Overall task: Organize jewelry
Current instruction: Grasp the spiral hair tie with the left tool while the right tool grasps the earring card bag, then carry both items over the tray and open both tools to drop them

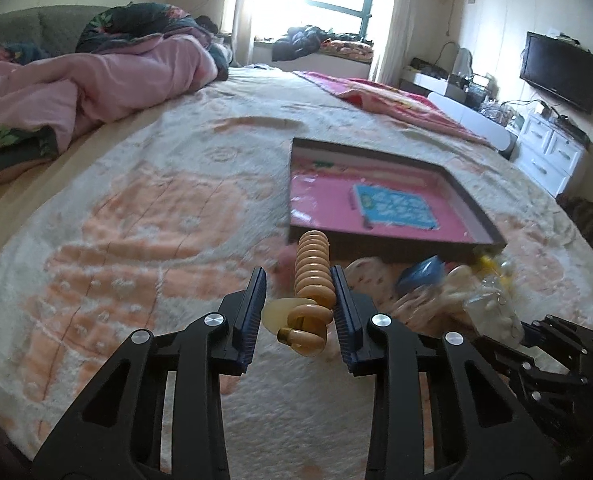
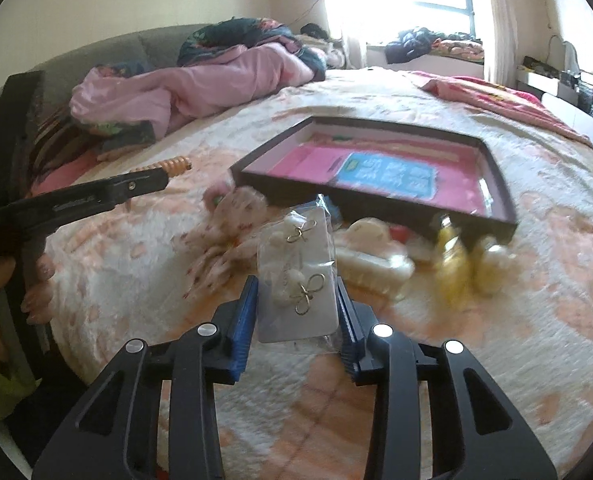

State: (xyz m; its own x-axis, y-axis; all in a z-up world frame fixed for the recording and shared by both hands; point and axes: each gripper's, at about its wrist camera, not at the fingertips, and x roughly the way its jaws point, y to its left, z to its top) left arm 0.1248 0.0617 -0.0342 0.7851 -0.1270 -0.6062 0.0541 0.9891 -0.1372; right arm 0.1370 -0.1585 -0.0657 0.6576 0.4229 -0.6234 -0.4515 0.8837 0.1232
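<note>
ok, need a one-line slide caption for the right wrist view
Right tool holds a bagged earring card above the bedspread, with the open tray just beyond.

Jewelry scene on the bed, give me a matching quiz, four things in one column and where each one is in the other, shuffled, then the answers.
Things:
1. orange coil bracelet
2. earring card
3. blue card
4. cream hair claw

Places:
A. lying inside the dark tray
B. between the left gripper fingers
C. on the bedspread in front of the tray
D. between the right gripper fingers

Pairs: 1-B, 2-D, 3-A, 4-C
</note>
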